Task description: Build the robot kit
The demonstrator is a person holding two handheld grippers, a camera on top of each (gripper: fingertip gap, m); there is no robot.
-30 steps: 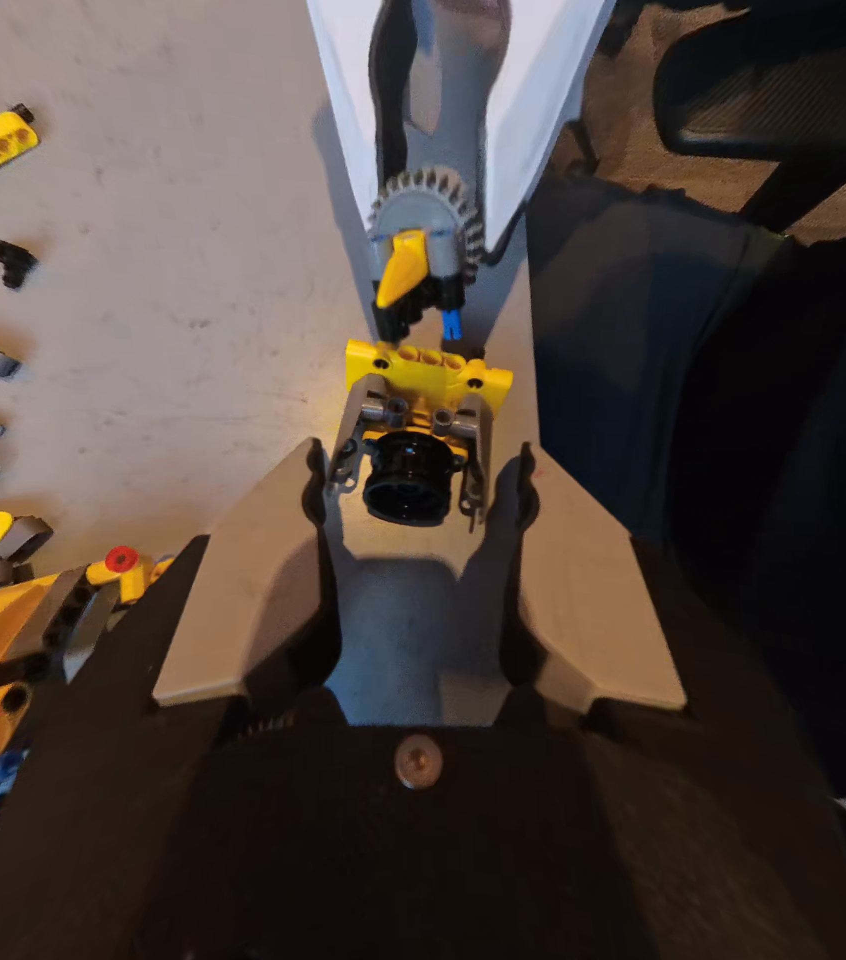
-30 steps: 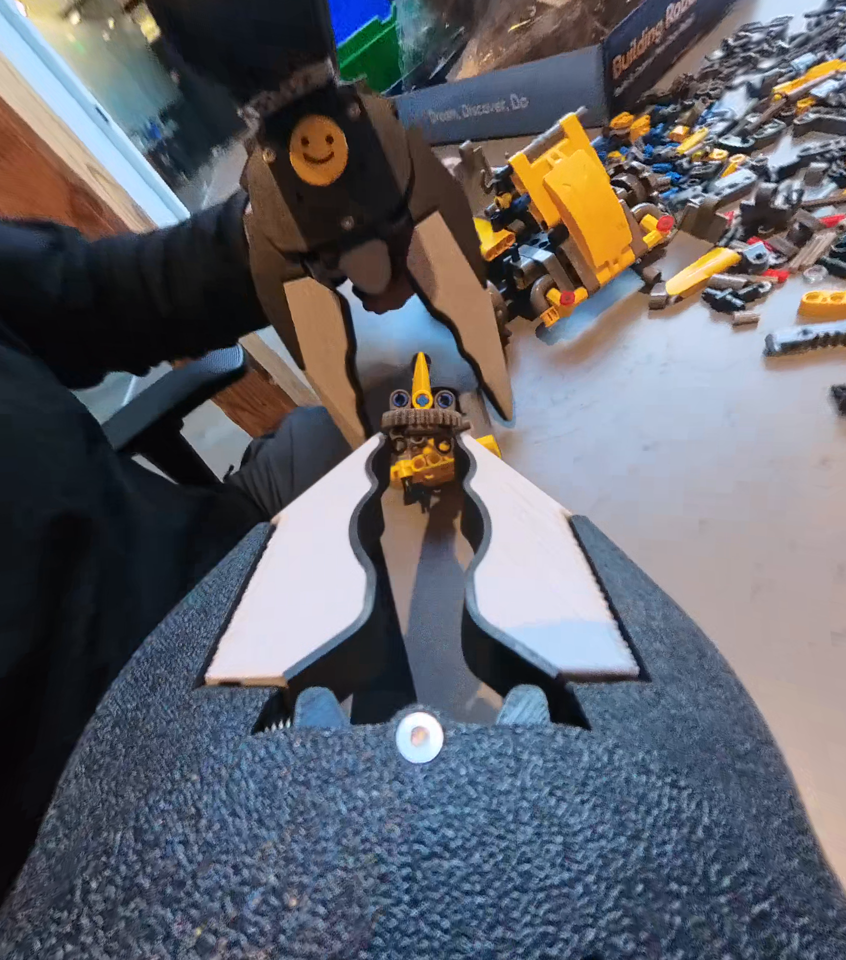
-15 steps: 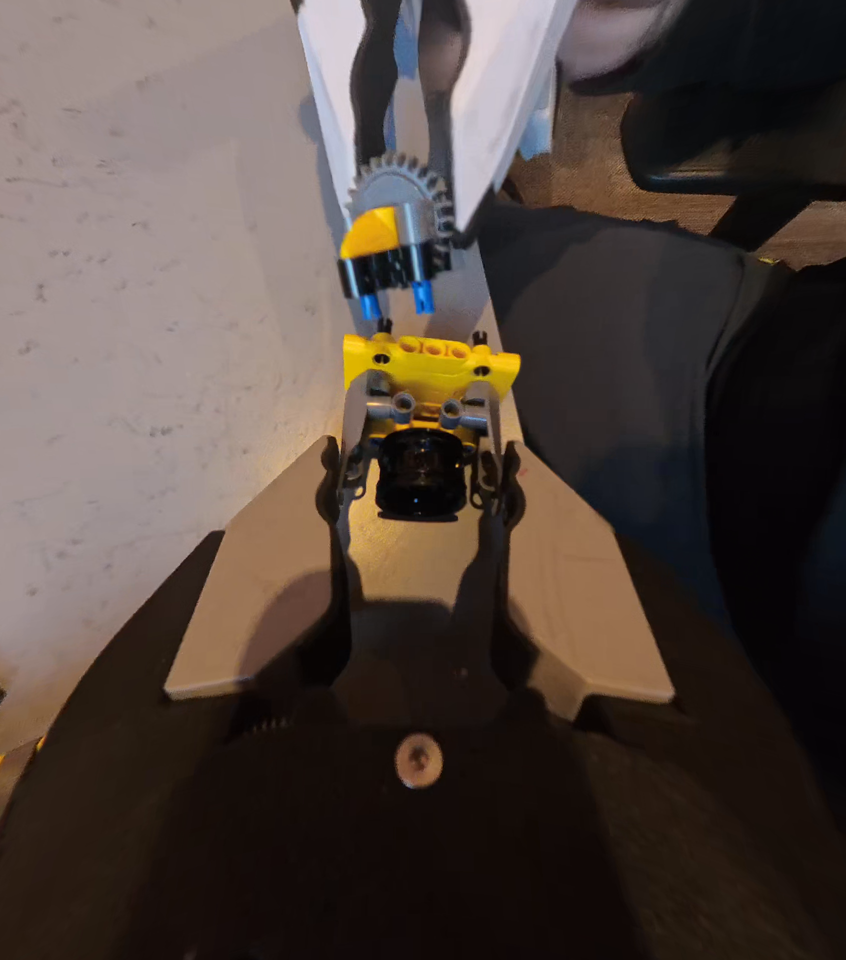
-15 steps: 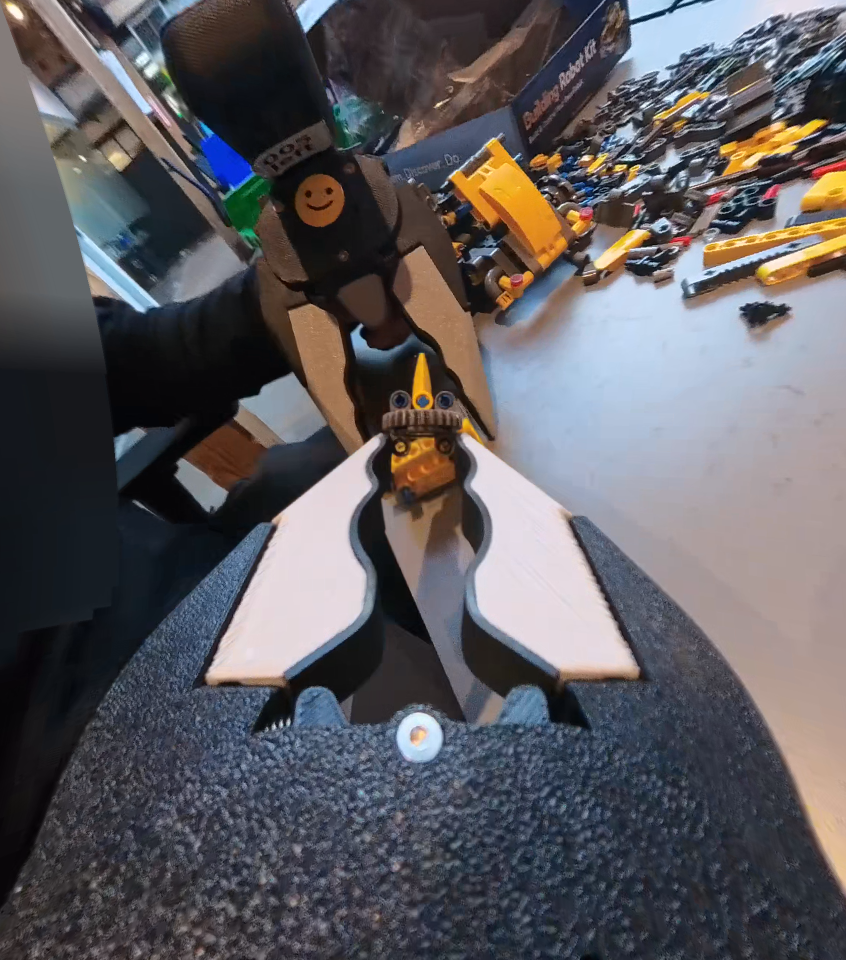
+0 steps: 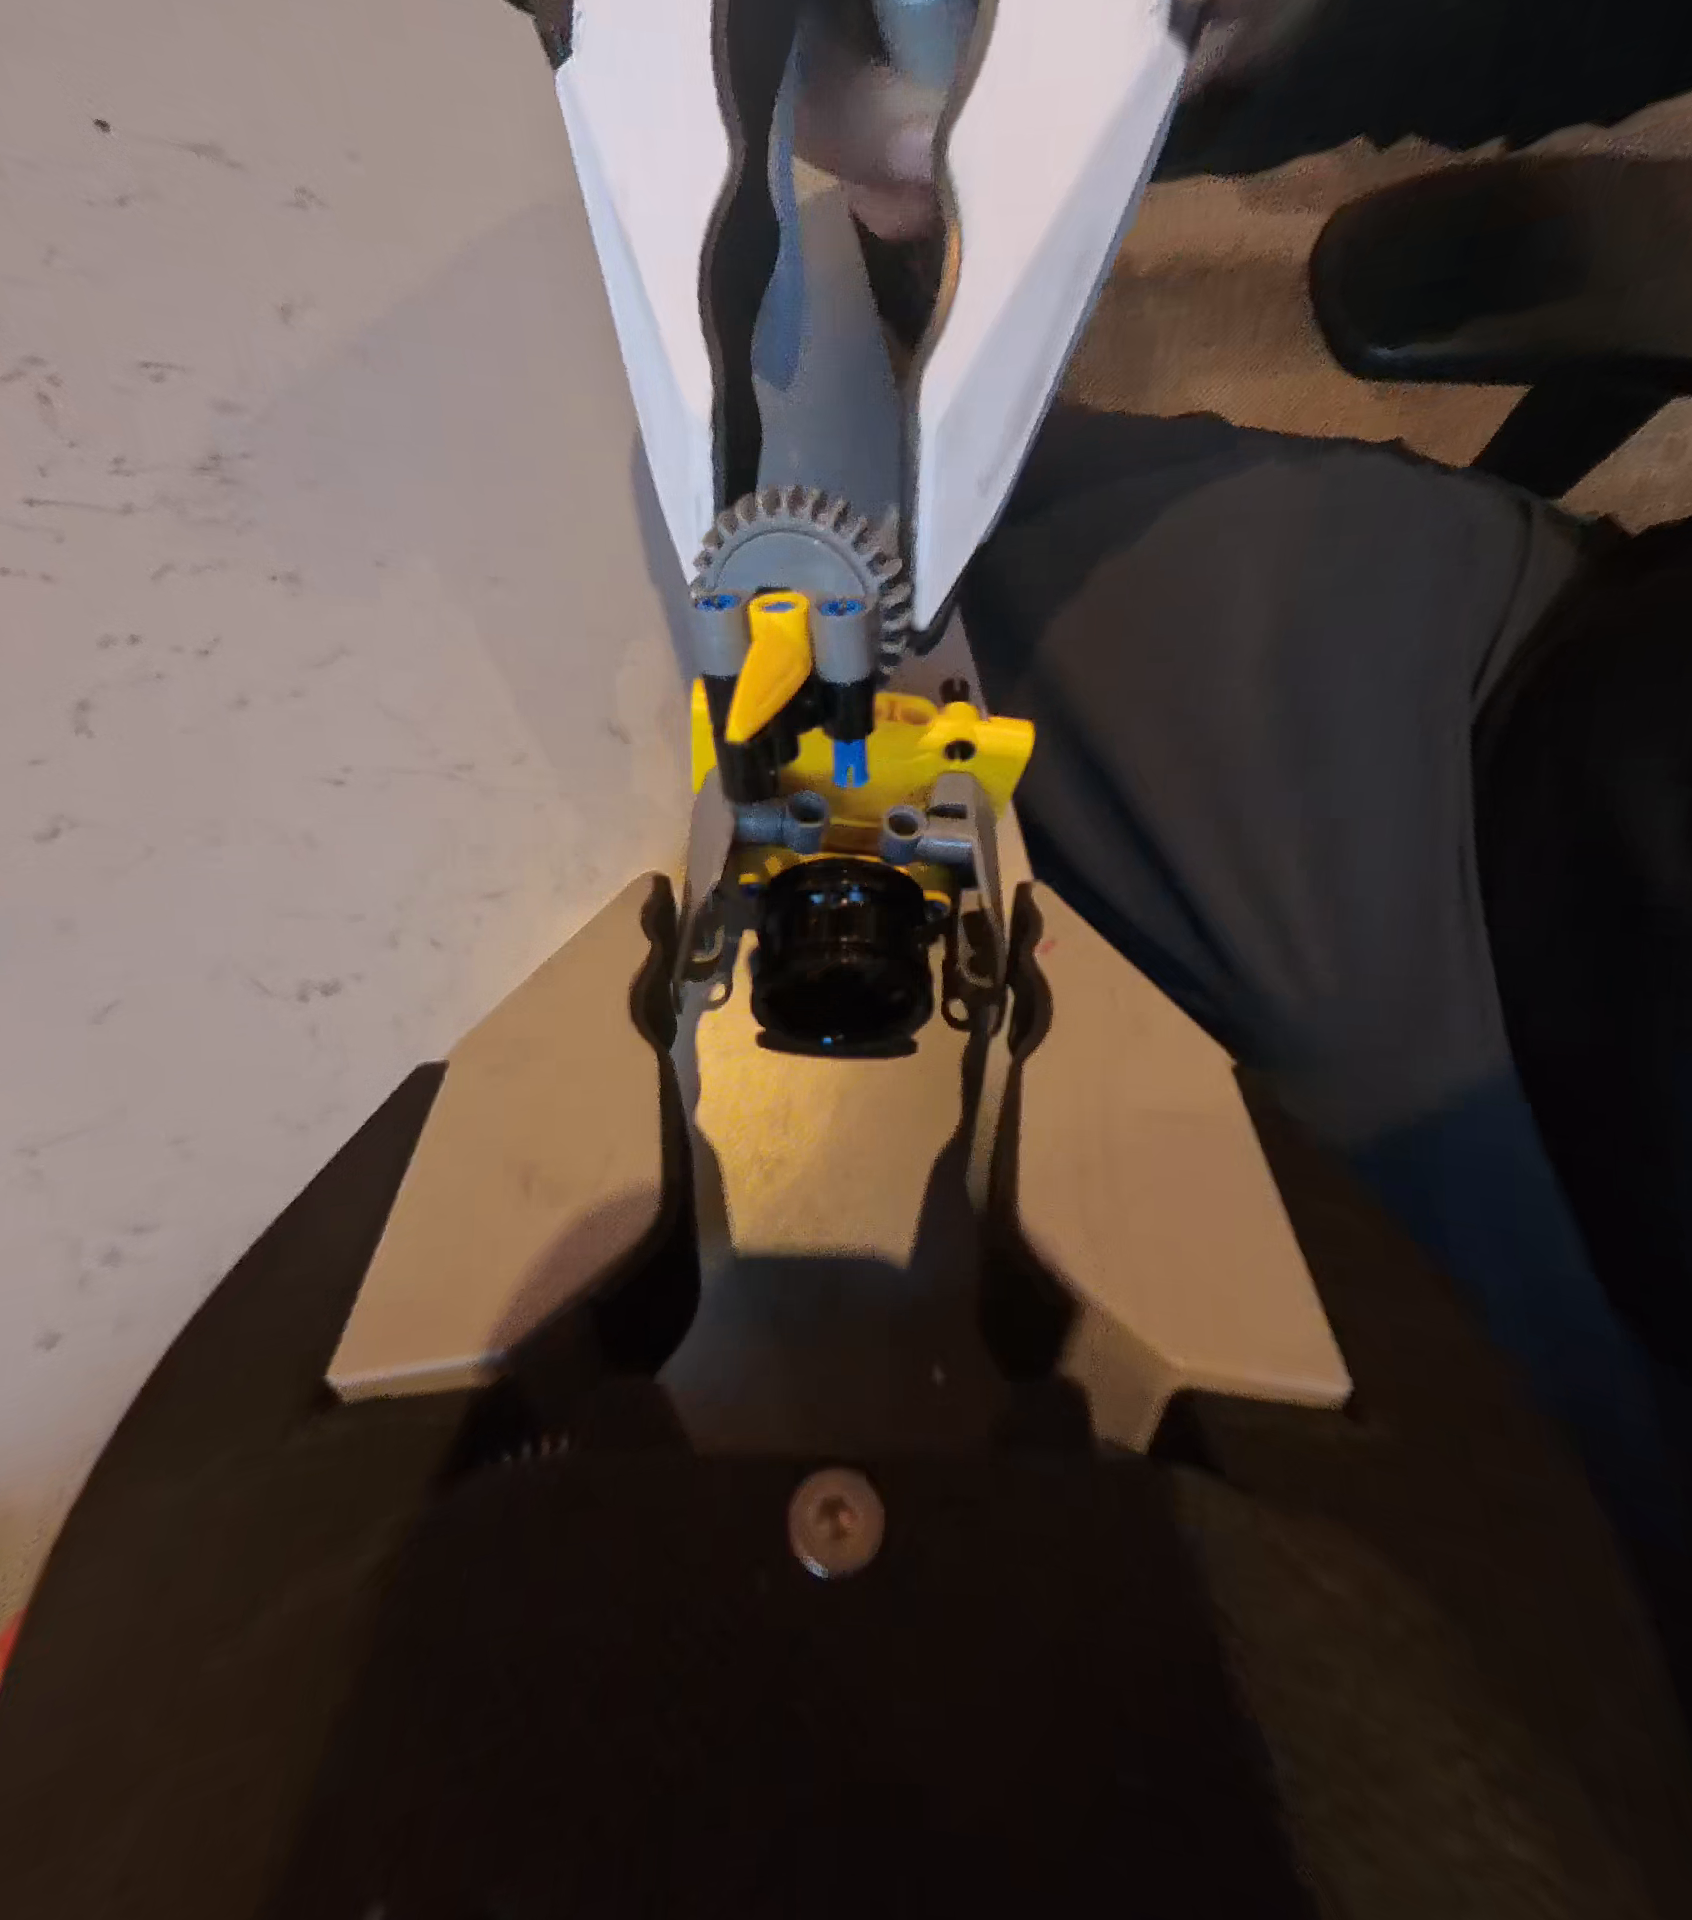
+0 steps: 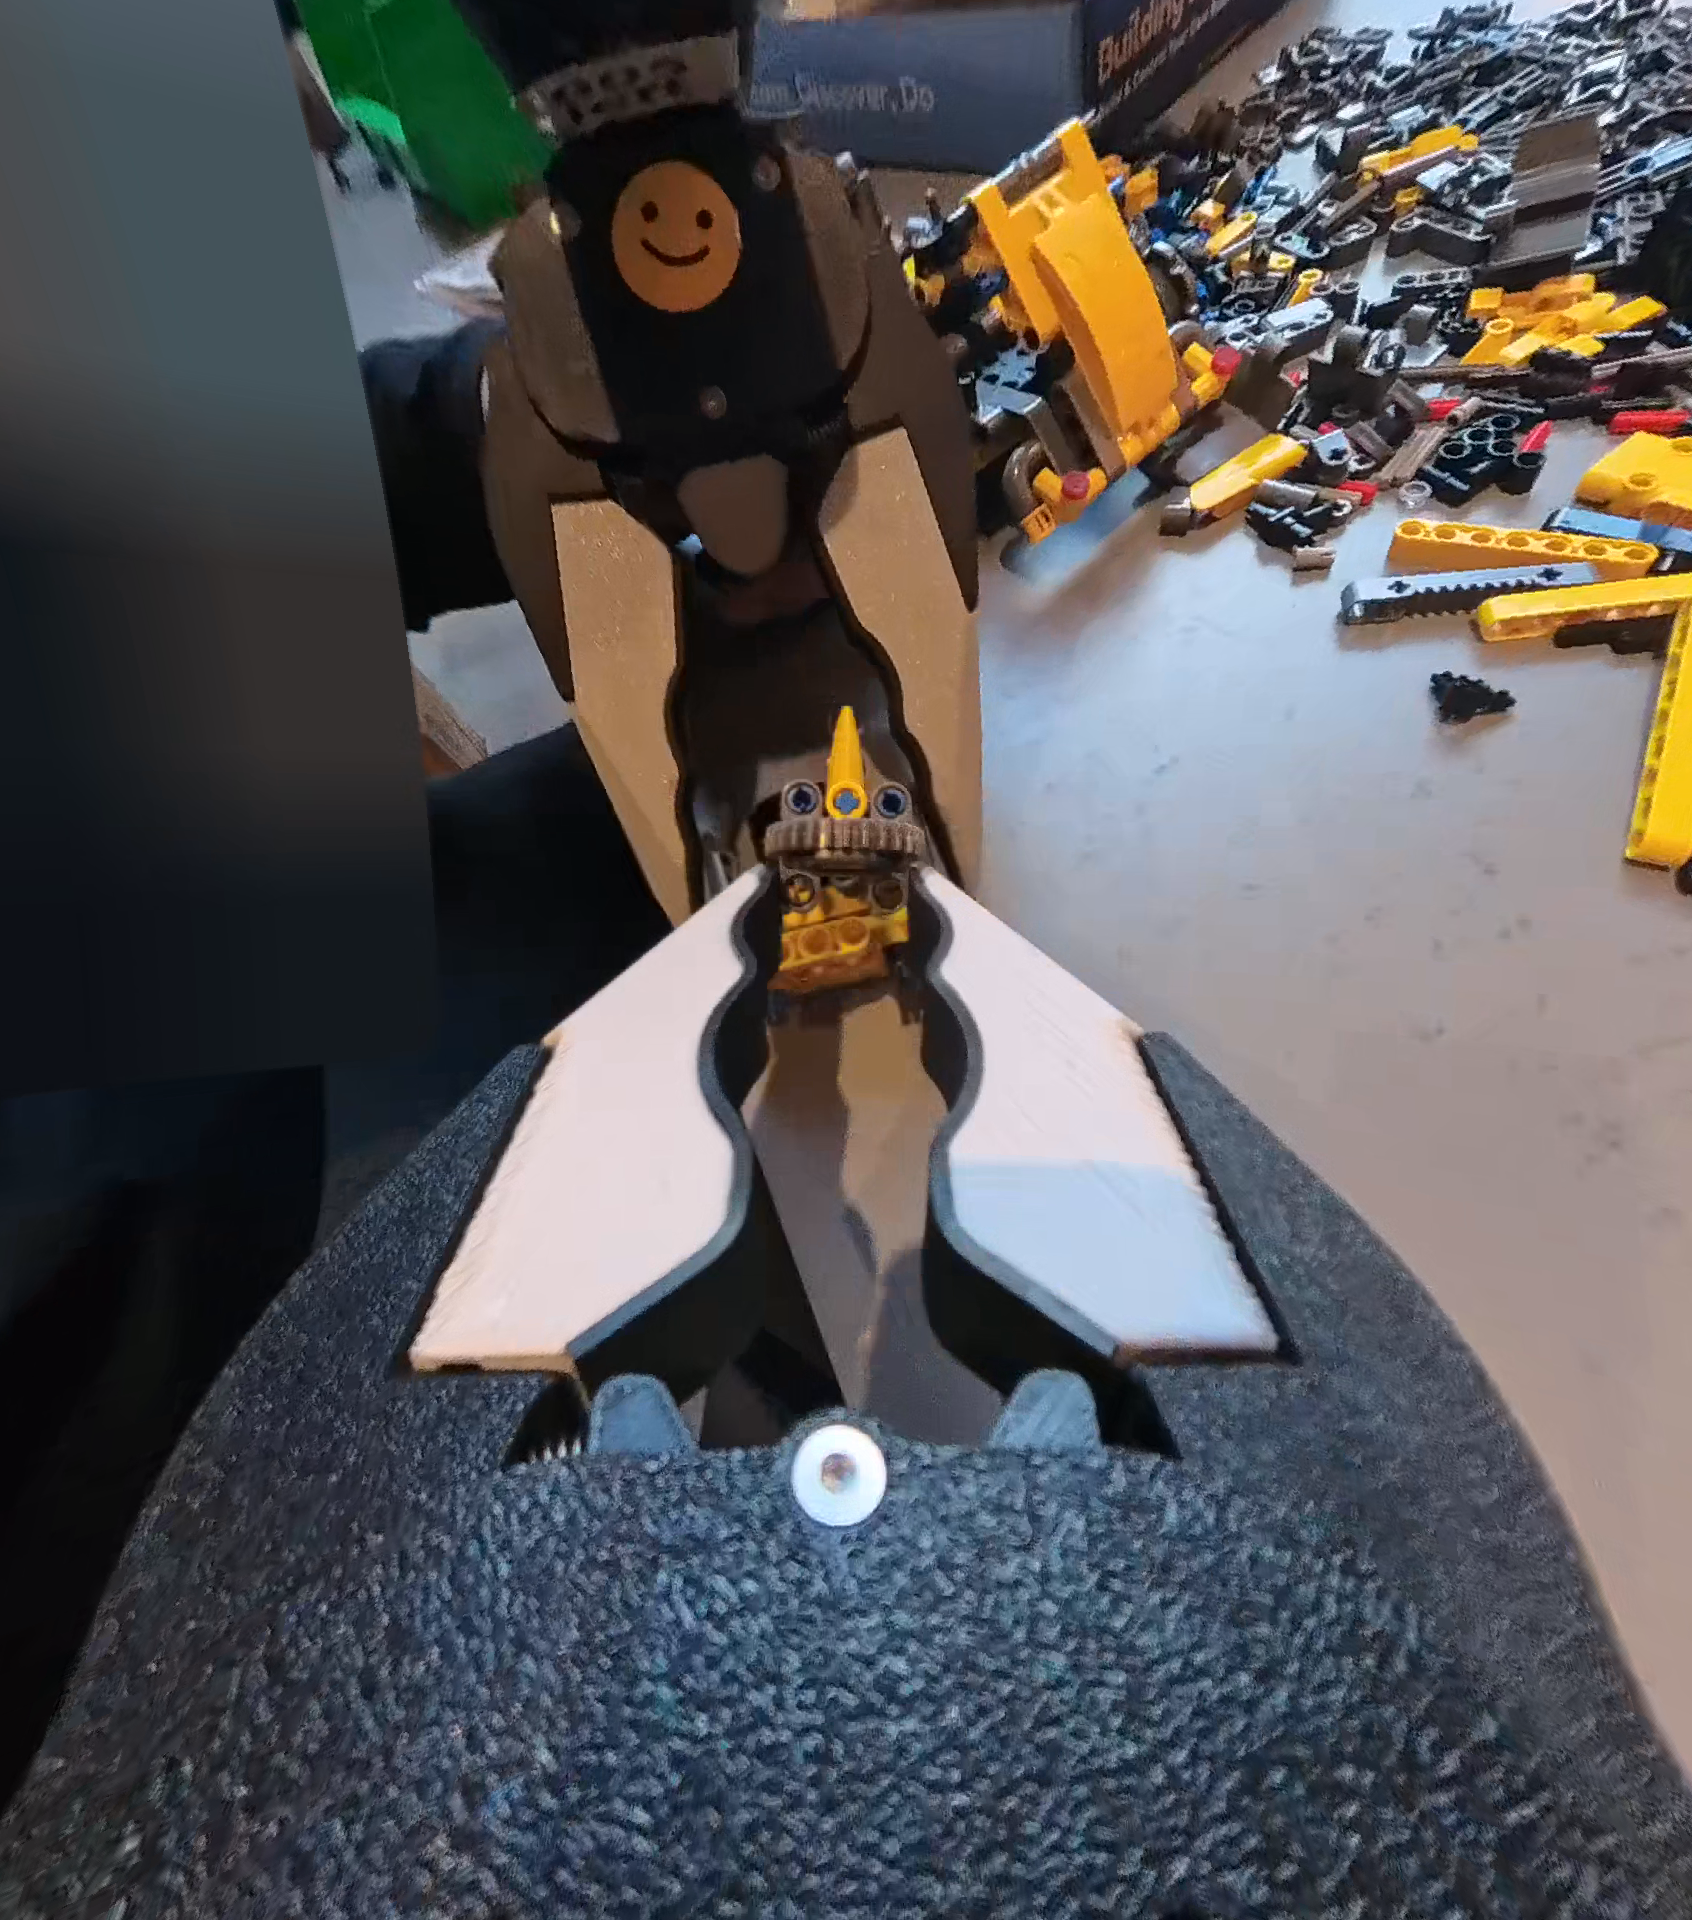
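Note:
In the left wrist view my left gripper [image 5: 837, 914] is shut on a small building-brick assembly: a yellow beam [image 5: 956, 743] on grey arms with a black wheel hub [image 5: 837, 971]. My right gripper [image 5: 800, 592], with white fingers, comes in from above. It is shut on a grey gear piece [image 5: 790, 545] that carries a yellow tooth [image 5: 764, 675] and blue pins. The gear piece overlaps the yellow beam's left end. In the right wrist view my right gripper [image 6: 842, 883] holds the gear piece [image 6: 842, 831] against the yellow part [image 6: 826, 951], with the left gripper's fingers [image 6: 613, 644] opposite.
Both grippers meet over the table's [image 5: 198, 623] near edge, above a person's dark trousers [image 5: 1289, 727] and a black chair [image 5: 1548, 281]. A half-built yellow vehicle [image 6: 1081, 291], a heap of loose pieces [image 6: 1496, 260], long yellow beams [image 6: 1683, 727] and a dark box [image 6: 1164, 42] lie farther back. The grippers' ends are close to 5 cm from one another.
The right gripper has brought the gear piece down onto the yellow beam. The gap between the two assemblies has closed. Both grippers stay shut.

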